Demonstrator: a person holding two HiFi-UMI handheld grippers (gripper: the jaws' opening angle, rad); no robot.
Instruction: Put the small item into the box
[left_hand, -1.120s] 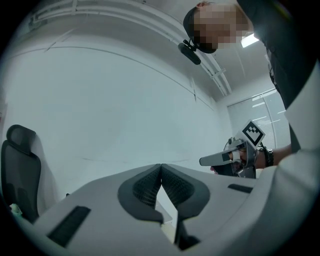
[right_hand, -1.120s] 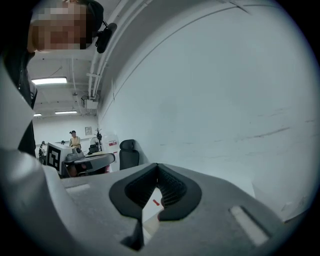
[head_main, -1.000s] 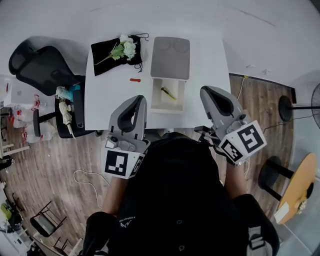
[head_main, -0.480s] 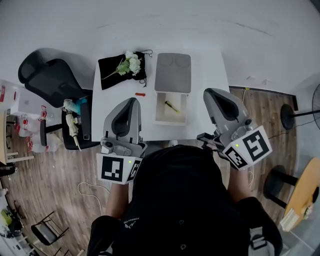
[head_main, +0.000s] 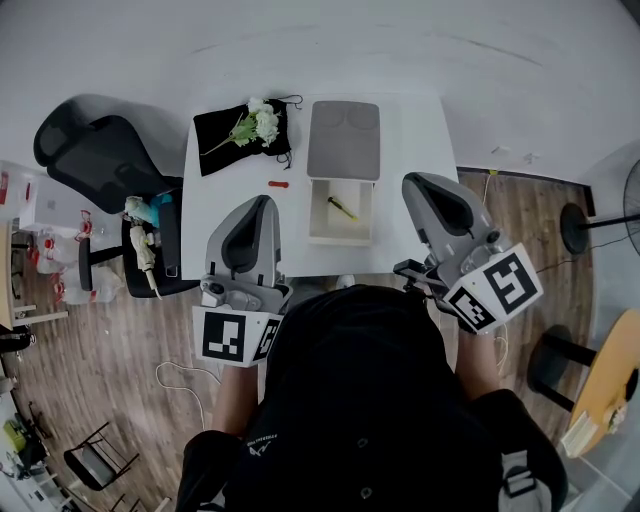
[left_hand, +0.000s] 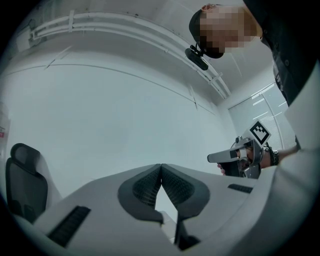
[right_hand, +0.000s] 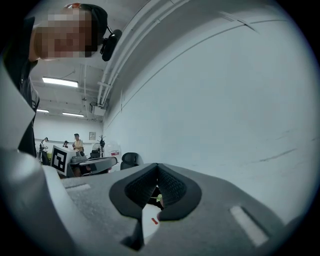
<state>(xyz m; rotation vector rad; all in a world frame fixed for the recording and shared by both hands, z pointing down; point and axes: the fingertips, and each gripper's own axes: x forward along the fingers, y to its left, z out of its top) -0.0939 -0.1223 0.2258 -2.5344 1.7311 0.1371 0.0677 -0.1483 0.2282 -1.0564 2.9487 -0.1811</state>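
One box (head_main: 325, 228), one red item (head_main: 278, 185)

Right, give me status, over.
Left claw and right claw shut, empty. Red item on table, left of box, not in it. Nothing blocking.

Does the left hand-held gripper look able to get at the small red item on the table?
Probably yes: the red item lies alone on bare table, nothing between it and the left hand-held gripper, whose jaws are shut.

The left tool (left_hand: 161, 166), jaws tip to tip and empty, faces a white wall (left_hand: 125, 110), right tool (left_hand: 221, 157) alongside.
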